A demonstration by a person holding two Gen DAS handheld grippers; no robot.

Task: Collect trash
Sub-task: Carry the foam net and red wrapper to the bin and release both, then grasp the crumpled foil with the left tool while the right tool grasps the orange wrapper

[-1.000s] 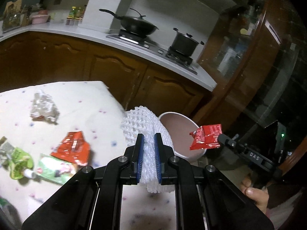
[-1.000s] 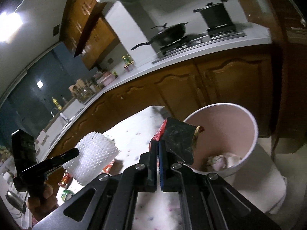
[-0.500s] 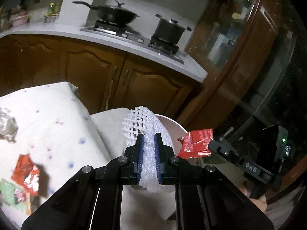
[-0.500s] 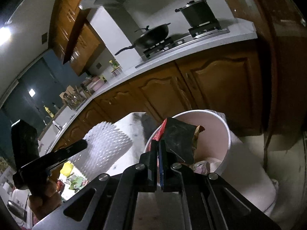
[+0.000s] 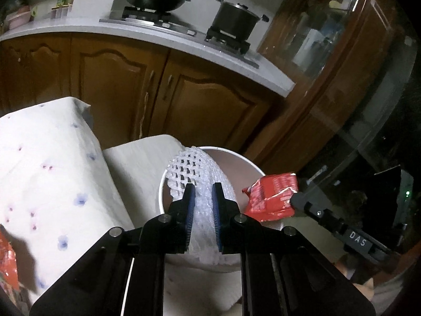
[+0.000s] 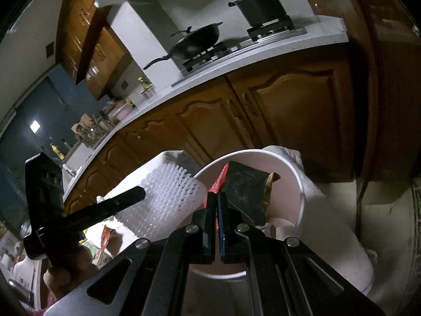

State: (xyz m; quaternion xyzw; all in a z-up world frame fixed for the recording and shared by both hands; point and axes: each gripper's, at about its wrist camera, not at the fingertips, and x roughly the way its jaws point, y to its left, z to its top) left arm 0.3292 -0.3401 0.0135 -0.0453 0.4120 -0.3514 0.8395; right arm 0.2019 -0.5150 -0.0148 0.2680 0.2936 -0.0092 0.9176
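We hold both grippers over the round white plastic trash bin (image 5: 252,163) that stands on the floor, just beside the table with the white dotted cloth (image 5: 47,163). The left gripper (image 5: 203,192) has the white foam mesh fruit sleeve (image 5: 192,166) between its blue pads (image 5: 190,210); the jaws are opening, but the pads press on the sleeve and it hangs over the left part of the bin's mouth. The right gripper (image 6: 217,200) has the crumpled red snack wrapper (image 5: 271,197) — its dark inner side (image 6: 244,192) shows in the right wrist view — pinched at one edge. These jaws are opening as well, with only a thin gap, and the wrapper sits between them, above the bin's opening. Inside the bin we see some pale crumpled trash (image 6: 281,227). More wrappers (image 6: 105,239) lie on the table — a red one (image 5: 8,260) at the left edge.
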